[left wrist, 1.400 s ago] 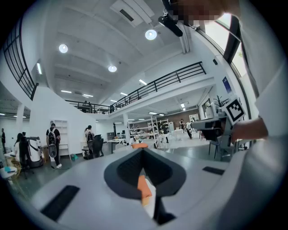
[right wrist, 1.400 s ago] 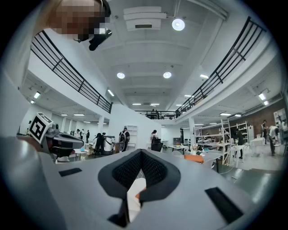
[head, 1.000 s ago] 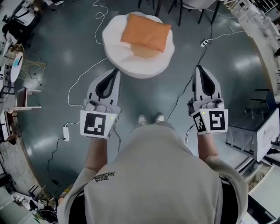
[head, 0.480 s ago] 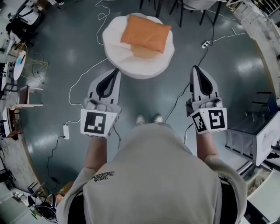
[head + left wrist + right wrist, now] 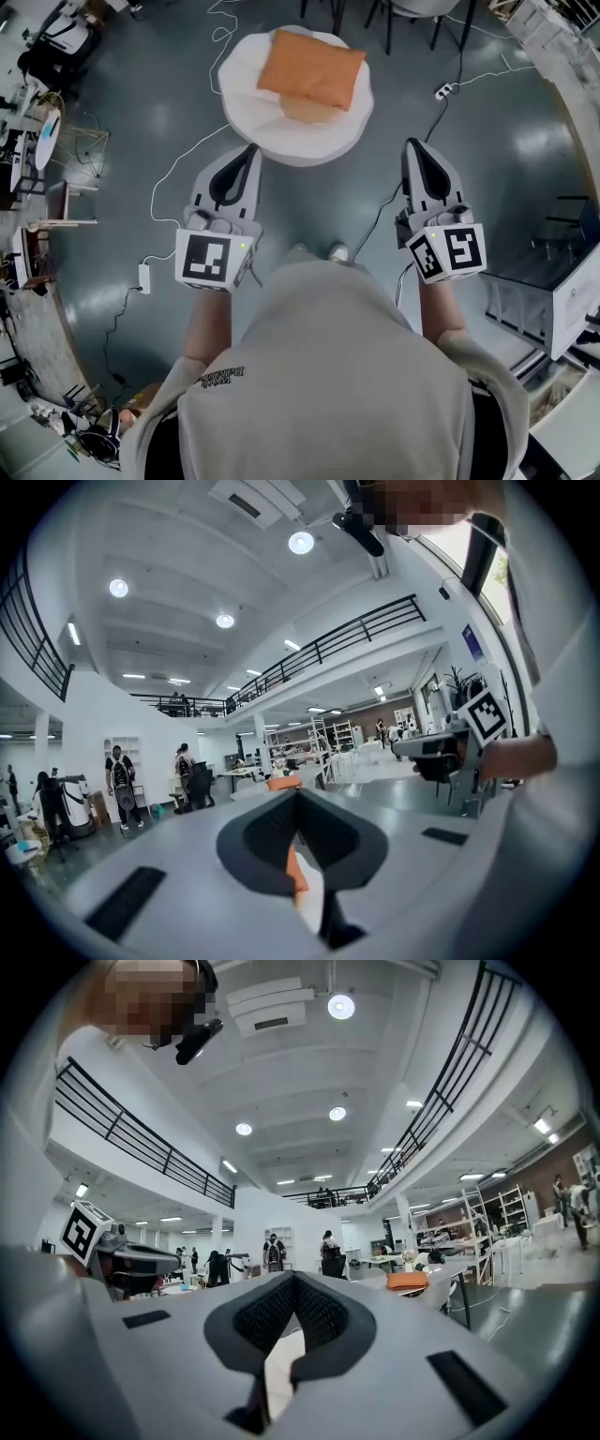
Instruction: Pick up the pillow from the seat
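Orange pillow (image 5: 312, 69) is lying on the round white seat (image 5: 246, 94), covering its far side. The left tongs (image 5: 250, 150) and right tongs (image 5: 411, 143) are hovering above the grey floor (image 5: 141, 122), one either side. Both are sitting fully closed, gripping nothing. Pillow is lying well apart from both.

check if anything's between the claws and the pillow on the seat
Nothing visible does. The orange pillow lies uncovered on the white seat, ahead of the left claw and the right claw, both shut and empty. Only a cable lies on the floor below.
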The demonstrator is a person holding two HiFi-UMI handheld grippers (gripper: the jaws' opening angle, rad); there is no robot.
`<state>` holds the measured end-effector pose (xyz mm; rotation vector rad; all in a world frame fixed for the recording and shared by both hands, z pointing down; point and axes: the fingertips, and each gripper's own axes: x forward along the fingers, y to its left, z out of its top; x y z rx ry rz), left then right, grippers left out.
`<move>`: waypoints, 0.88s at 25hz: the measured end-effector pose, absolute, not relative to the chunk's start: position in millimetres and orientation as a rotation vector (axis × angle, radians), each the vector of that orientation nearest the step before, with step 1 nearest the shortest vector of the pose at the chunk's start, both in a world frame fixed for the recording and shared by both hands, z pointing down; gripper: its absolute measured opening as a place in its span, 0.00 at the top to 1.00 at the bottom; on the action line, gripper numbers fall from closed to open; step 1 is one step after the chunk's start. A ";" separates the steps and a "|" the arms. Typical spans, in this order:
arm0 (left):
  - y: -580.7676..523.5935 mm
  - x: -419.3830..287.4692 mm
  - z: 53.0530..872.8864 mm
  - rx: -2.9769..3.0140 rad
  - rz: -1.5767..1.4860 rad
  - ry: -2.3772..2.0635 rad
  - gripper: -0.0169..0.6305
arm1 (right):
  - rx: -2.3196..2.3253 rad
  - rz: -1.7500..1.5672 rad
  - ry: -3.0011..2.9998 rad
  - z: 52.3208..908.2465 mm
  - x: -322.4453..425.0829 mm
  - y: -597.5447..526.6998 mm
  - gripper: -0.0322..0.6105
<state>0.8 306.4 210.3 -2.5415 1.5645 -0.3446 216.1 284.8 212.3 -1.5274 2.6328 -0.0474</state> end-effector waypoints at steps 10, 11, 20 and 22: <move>312.3 29.7 210.8 -2.531 -0.368 1.528 0.96 | -1.528 0.002 2.619 210.2 244.1 299.6 0.94; 310.5 31.7 211.3 -2.533 -0.368 1.525 0.96 | -1.532 0.040 2.635 210.4 242.1 299.3 0.94; 283.1 29.2 227.1 -2.550 -0.347 1.526 0.96 | -1.553 0.217 2.693 216.1 223.9 281.1 0.94; 270.7 23.7 233.0 -2.558 -0.350 1.516 0.96 | -1.558 0.248 2.700 218.9 217.4 270.2 0.94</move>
